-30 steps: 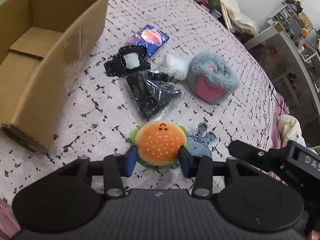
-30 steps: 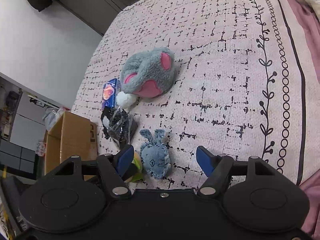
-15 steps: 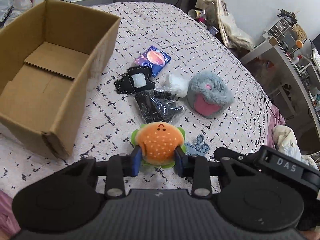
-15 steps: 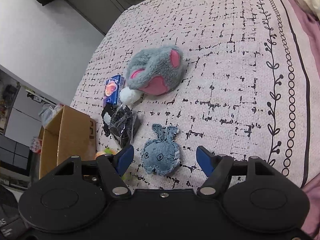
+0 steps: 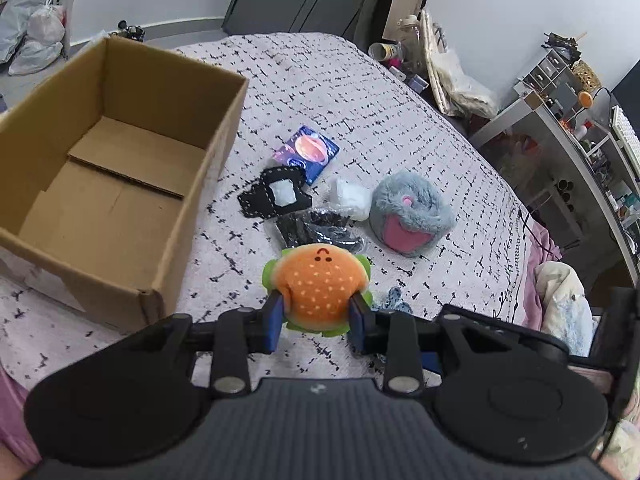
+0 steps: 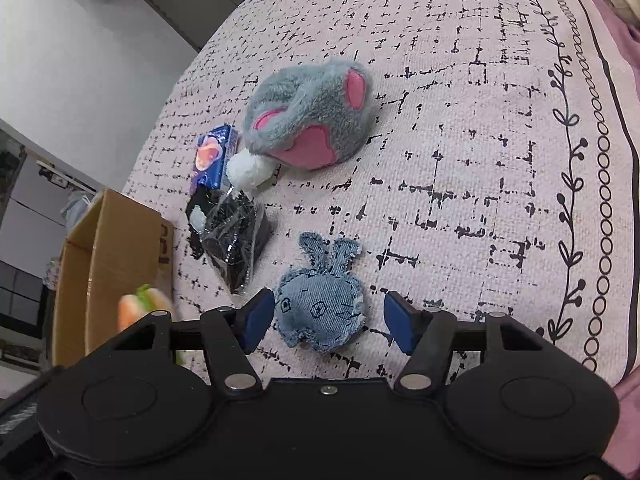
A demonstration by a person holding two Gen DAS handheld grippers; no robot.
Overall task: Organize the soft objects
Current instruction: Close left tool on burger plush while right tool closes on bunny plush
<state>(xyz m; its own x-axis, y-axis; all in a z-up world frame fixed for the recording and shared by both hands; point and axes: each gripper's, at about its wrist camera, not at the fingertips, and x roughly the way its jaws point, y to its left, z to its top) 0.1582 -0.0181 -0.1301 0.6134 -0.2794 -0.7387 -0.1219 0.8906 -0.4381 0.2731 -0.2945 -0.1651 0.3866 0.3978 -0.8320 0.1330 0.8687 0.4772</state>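
Note:
My left gripper (image 5: 316,316) is shut on an orange burger plush (image 5: 320,288) with a green rim, held up above the bed; the same burger plush (image 6: 140,306) shows blurred at the left edge of the right wrist view. A blue denim bunny (image 6: 322,310) lies flat on the bedspread between the pads of my right gripper (image 6: 328,322), whose jaws are closing without pressing on it. The denim bunny (image 5: 394,300) peeks out behind the left gripper. Farther back lie a grey and pink furry plush (image 6: 310,118) and a white pompom (image 6: 248,170).
An open cardboard box (image 5: 108,184) stands on the bed to the left. Near the plush lie a black item in clear wrap (image 6: 236,240), a black stitched pouch (image 5: 276,196) and a blue packet (image 5: 306,152). A purple blanket (image 6: 628,384) edges the bedspread; shelves stand beyond.
My left gripper closed on the burger plush and lifted it off the bed. The right gripper slid over the denim bunny, which now sits between its narrowing jaws.

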